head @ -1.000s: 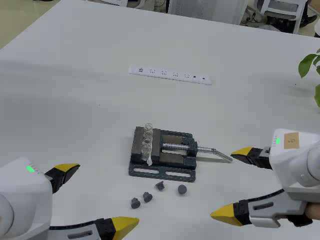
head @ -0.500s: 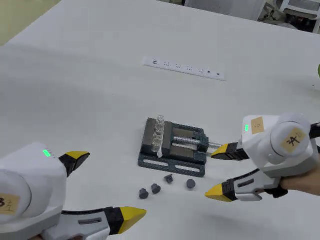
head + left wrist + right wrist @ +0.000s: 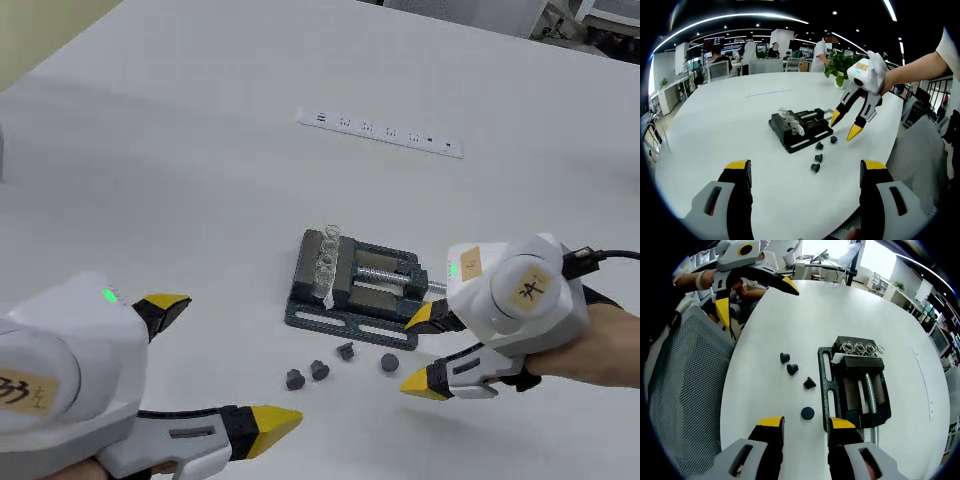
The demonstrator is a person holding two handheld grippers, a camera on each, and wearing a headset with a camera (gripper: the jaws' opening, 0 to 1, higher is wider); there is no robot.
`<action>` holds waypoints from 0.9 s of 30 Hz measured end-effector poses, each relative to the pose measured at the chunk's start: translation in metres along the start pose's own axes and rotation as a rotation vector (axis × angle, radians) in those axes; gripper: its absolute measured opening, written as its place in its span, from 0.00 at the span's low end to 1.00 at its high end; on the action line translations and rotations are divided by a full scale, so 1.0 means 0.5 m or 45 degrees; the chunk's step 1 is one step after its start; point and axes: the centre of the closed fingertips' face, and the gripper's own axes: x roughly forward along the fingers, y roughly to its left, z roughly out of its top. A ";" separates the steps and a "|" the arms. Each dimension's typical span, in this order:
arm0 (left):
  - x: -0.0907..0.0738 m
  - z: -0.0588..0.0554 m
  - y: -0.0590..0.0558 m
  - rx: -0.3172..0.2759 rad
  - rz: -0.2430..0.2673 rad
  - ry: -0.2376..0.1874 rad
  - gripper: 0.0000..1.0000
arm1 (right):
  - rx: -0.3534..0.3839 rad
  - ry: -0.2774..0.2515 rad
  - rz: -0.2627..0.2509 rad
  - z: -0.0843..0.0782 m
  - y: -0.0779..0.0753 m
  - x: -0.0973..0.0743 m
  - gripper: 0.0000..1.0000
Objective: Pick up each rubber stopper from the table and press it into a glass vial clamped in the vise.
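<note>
You look to be on the first pickup: your right gripper [image 3: 412, 352], jaws spread like the left gripper's [image 3: 235, 360], hovers by the nearest rubber stopper [image 3: 807, 413] at lower centre, so descend and pinch.

Power strip [image 3: 380, 132]: white, long and narrow, lying flat, with a row of sockets along its top.
Mesh chair [image 3: 685, 390]: grey mesh back, close to the camera in the right gripper view.
Potted plant [image 3: 840, 65]: green leaves, seen in the left gripper view.
People [image 3: 822, 52]: one stands in a white top; others sit farther back, too small to describe.
Ceiling lights [image 3: 730, 17]: long bright strips across a dark ceiling.
Floor [image 3: 40, 25]: pale yellow, at the head view's top left corner.
</note>
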 end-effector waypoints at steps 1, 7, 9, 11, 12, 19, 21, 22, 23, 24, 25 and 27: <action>0.000 0.000 0.000 0.000 0.000 0.000 0.88 | -0.005 0.009 0.001 0.000 0.000 0.002 0.30; 0.001 0.001 -0.005 0.000 -0.008 0.002 0.88 | -0.040 0.025 0.020 0.006 -0.001 0.010 0.22; 0.002 0.002 -0.006 0.000 -0.010 0.001 0.88 | -0.053 0.034 0.026 0.007 -0.002 0.013 0.21; 0.003 0.002 -0.008 -0.002 -0.012 0.001 0.88 | -0.072 0.046 0.036 0.007 -0.001 0.013 0.19; 0.003 0.002 -0.009 -0.002 -0.013 0.001 0.88 | -0.077 0.048 0.039 0.007 0.000 0.014 0.18; 0.003 0.002 -0.012 -0.002 -0.022 0.000 0.86 | -0.099 0.070 0.052 -0.001 0.003 0.026 0.15; 0.003 0.002 -0.011 -0.003 -0.016 0.000 0.86 | -0.106 0.073 0.049 -0.001 0.000 0.028 0.15; 0.002 0.002 -0.010 -0.002 -0.014 -0.002 0.86 | -0.107 0.072 0.050 0.000 0.000 0.028 0.14; 0.002 0.002 -0.009 -0.004 -0.014 -0.002 0.86 | -0.109 0.070 0.047 0.002 0.000 0.028 0.14; 0.002 0.002 -0.009 -0.007 -0.013 -0.003 0.86 | -0.116 0.071 0.046 0.003 -0.001 0.029 0.15; 0.002 0.002 -0.008 -0.008 -0.010 -0.003 0.86 | -0.124 0.073 0.041 0.004 -0.003 0.029 0.15; 0.002 0.002 -0.008 -0.008 -0.009 -0.003 0.86 | -0.131 0.078 0.044 0.003 -0.005 0.030 0.14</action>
